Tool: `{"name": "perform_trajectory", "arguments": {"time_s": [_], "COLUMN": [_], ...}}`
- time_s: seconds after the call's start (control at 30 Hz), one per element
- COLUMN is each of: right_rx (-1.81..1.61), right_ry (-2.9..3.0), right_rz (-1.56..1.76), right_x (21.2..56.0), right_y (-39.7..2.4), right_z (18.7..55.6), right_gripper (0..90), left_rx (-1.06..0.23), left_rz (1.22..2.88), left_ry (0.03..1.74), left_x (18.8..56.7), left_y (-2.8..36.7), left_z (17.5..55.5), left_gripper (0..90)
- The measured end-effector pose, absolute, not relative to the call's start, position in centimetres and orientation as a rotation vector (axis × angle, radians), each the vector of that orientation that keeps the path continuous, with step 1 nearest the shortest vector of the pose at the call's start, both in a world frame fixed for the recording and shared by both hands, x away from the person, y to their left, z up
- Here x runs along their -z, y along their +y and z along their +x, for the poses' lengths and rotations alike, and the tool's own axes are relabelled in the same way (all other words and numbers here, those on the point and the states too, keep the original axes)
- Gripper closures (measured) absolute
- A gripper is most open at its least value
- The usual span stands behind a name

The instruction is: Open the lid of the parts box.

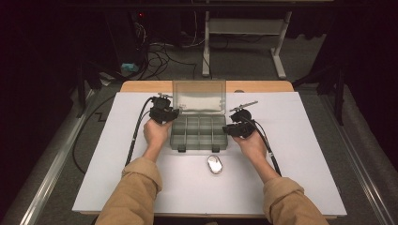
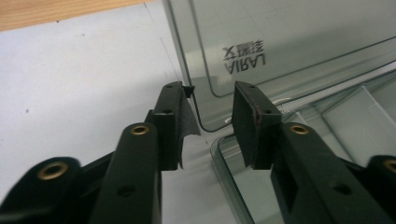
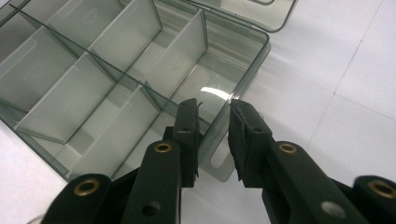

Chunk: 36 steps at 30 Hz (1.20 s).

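A smoky clear compartment box (image 1: 199, 139) lies open mid-table, its lid (image 1: 199, 95) standing up at the back. Its compartments (image 3: 70, 93) are empty. My left gripper (image 1: 174, 113) is at the box's back left corner. In the left gripper view this gripper (image 2: 212, 100) is open, with the lid's lower corner (image 2: 205, 88) just beyond the gap and neither pad touching it. My right gripper (image 1: 228, 129) is at the box's right wall. Its jaws (image 3: 215, 116) straddle that wall (image 3: 247, 74), one inside and one outside, shut on it at the latch tab (image 3: 218, 163).
A small silvery oval object (image 1: 215, 164) lies on the white sheet (image 1: 300, 154) just in front of the box. The wooden table edge (image 1: 141, 86) runs behind the lid. Cables trail from both grippers across the sheet. Beyond the table are a floor with cables and a desk frame (image 1: 244, 42).
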State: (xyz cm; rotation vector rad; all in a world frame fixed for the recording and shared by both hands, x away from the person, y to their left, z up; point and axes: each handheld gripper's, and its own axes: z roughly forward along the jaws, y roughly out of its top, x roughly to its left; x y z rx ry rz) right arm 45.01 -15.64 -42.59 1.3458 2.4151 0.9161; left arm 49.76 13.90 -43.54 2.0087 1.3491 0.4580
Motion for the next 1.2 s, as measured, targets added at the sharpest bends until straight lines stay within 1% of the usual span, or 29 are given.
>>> {"name": "perform_trajectory", "arguments": {"time_s": [0.23,0.33,0.5,0.6,0.97,1.2], "right_rx": [-0.913,-0.913,-0.913,-0.912,-0.908,-0.914], "right_ry": [2.415,2.413,2.412,2.41,2.407,2.4], "right_rz": [1.348,1.347,1.347,1.347,1.351,1.366], "right_x": [42.6,42.6,42.6,42.6,42.6,42.6], "right_y": [-15.6,-15.6,-15.6,-15.6,-15.5,-15.5], "right_z": [45.0,45.0,45.0,44.9,44.9,44.9], "right_gripper": [73.8,73.9,73.8,73.8,73.8,73.5], "left_rx": [-0.48,-0.465,-0.453,-0.442,-0.38,-0.385], "left_rz": [2.012,2.005,1.997,2.009,2.052,2.064], "left_ry": [1.348,1.352,1.328,1.295,1.261,1.222], "left_x": [43.5,43.4,42.9,42.3,41.8,41.1], "left_y": [13.9,14.0,14.0,14.0,14.6,15.1], "left_z": [49.7,49.7,49.4,48.9,48.0,46.9], "left_gripper": [57.6,54.1,51.5,50.9,46.6,45.5]}}
